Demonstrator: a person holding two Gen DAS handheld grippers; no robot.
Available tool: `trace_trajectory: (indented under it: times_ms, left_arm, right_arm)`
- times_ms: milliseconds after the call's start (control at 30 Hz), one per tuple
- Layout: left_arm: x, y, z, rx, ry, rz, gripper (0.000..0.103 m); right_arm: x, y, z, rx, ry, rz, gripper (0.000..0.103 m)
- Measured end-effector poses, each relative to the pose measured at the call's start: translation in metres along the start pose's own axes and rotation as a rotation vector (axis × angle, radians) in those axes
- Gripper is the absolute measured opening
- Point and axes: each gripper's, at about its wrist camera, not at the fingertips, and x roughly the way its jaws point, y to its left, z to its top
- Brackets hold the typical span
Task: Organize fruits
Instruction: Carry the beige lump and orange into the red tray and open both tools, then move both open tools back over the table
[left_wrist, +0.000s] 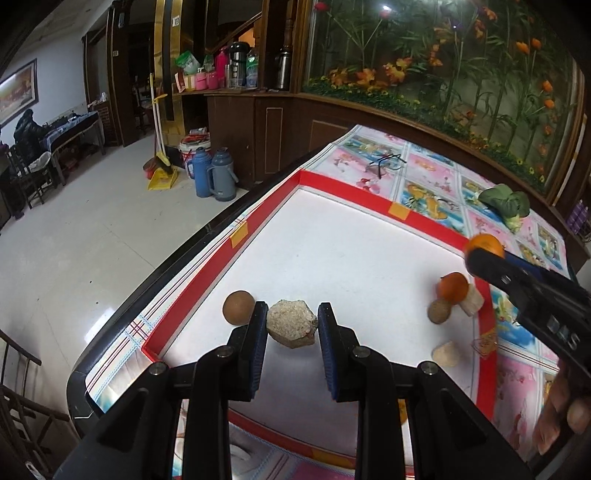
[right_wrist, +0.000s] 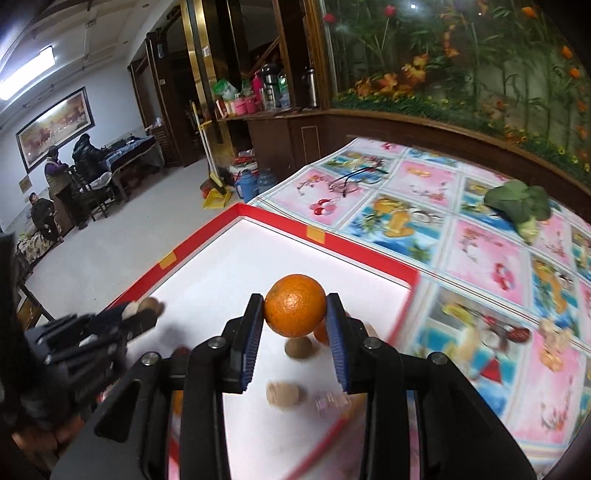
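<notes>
A white mat with a red border (left_wrist: 343, 206) lies on the table. My left gripper (left_wrist: 291, 319) is open, its fingers either side of a pale crumbly hexagonal lump (left_wrist: 291, 323) resting on the mat. A brown round fruit (left_wrist: 238, 307) sits just left of it. My right gripper (right_wrist: 295, 314) is shut on an orange (right_wrist: 294, 305) and holds it above the mat; it also shows in the left wrist view (left_wrist: 484, 244). Below it lie another orange (left_wrist: 453, 286), a brown fruit (left_wrist: 439, 311), a white piece (left_wrist: 473, 301) and a pale lump (left_wrist: 446, 353).
A green leafy vegetable (right_wrist: 517, 203) lies on the patterned tablecloth (right_wrist: 487, 258) beyond the mat. Black glasses (left_wrist: 384, 164) lie at the table's far end. Small blurred items (right_wrist: 554, 343) lie right of the mat. The table's left edge (left_wrist: 177, 254) drops to the floor.
</notes>
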Motion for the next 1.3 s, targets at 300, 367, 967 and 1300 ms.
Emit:
trace_trajectory:
  times_ms: [300, 367, 967, 1300]
  left_arm:
    - [0.012, 0.005, 0.001, 0.006, 0.056, 0.032, 0.033]
    - [0.01, 0.008, 0.001, -0.017, 0.052, 0.045, 0.071]
    - [-0.035, -0.027, -0.005, -0.05, -0.023, -0.003, 0.084]
    - [-0.033, -0.134, -0.032, 0.191, 0.027, -0.174, 0.084]
  right_arm:
    - [0.04, -0.001, 0.011, 0.012, 0.072, 0.018, 0.037]
    - [0.041, -0.004, 0.01, 0.026, 0.079, 0.013, 0.059]
    - [-0.113, -0.119, -0.077, 0.153, -0.012, -0.185, 0.103]
    - [-0.159, -0.233, -0.139, 0.416, 0.033, -0.383, 0.103]
